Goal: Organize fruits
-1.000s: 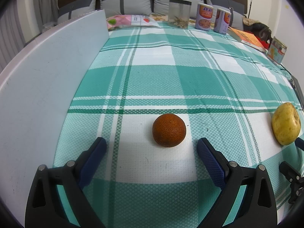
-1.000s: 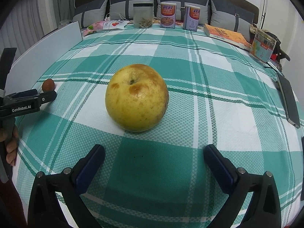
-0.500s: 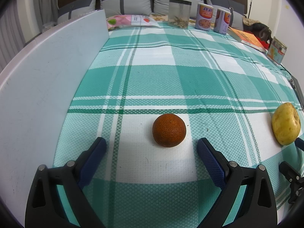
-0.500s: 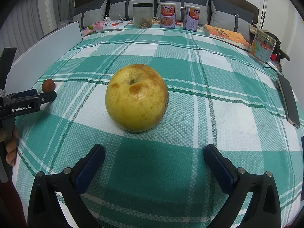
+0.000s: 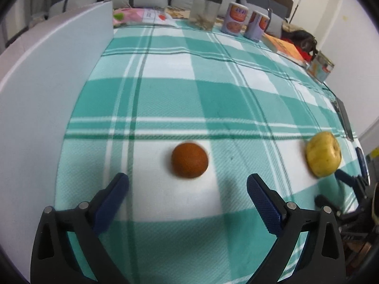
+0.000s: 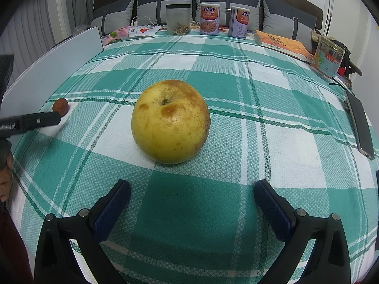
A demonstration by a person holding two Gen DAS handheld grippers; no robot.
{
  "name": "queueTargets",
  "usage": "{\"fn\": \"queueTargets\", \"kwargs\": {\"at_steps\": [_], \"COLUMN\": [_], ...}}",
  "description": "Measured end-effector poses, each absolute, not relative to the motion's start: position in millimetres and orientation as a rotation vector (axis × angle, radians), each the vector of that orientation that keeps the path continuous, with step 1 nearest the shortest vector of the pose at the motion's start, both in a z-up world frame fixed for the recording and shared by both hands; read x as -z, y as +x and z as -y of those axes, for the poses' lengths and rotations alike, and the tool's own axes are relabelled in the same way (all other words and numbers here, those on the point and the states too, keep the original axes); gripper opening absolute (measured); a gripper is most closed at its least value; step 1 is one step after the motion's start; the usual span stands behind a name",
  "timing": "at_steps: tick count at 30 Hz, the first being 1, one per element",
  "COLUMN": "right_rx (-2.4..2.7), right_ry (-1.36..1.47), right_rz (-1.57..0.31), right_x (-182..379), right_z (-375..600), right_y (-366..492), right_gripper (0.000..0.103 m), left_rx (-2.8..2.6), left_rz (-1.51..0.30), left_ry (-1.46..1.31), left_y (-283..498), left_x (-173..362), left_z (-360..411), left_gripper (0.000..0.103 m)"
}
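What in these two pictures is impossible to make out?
- Small orange fruit: partly hidden behind the left tongs in the right wrist view.
- Clear jar contents: too small to identify in either view.
- Right tongs: only partly seen at the left wrist view's right edge, blurred.
- Any container for the fruit: none visible in either view.

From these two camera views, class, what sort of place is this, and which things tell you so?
Probably a home bedroom: grey cushions lean on a dark headboard, and a green checked cloth covers what looks like a bed. Food tins and a book suggest everyday living space.
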State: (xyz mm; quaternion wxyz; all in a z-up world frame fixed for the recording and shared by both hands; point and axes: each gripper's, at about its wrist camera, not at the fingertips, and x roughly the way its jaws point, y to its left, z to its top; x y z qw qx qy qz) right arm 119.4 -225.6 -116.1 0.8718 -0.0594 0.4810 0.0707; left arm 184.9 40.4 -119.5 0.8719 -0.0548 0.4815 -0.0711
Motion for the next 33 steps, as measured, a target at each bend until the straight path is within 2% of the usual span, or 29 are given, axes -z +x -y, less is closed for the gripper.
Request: {"fn": "queueTargets", "kwargs": {"at_steps": [2,4,5,8,12,16,18,20,21,26,33], "right_rx": [-0.148,-0.152,-0.155,-0.18,-0.216,-0.282,-0.28,-0.26,-0.239,-0.293,-0.487], "right_ry": [-0.124,-0.121,-0.12,-0.104,0.019,-0.034,-0.092,-0.177,-0.23,-0.125,0.139], "right_rz": [-1.005,-1.006,-1.007,-1.031,-1.07,-1.178,-1.257,-1.331,-1.34,-1.325,-1.249], "right_x": [116,116,116,113,87,73,80,92,96,86,30], "right_z": [226,226,226,229,236,210,196,186,183,187,153], "right_y": [119,120,120,123,141,178,194,205,207,207,212], "right_gripper": [0.103,0.103,0.103,0.103,0.102,0.101,0.092,0.072,0.065,0.065,0.065], "left_rx": [0.123,0.104,0.094,0.101,0.127,0.145,0.153,0.165,0.174,0.228,0.236], "left_rz": [-1.013,-1.034,-1.06,-1.037,-1.042,-1.074,-1.079,-1.079,-1.076,-1.034,-0.926], "left_ry": [-0.073,-0.04,-0.021,0.039,0.002,-0.054,-0.083,-0.11,-0.124,-0.21,-0.331], "left_y": [192,197,200,195,184,175,170,164,159,134,111], "left_x": [118,121,125,122,118,113,106,97,91,53,-21], "left_z": [-32,-29,-26,-21,-26,-28,-29,-30,-31,-46,-114], "left_gripper": [0.097,0.074,0.057,0.029,0.028,0.028,0.028,0.028,0.028,0.028,0.028]}}
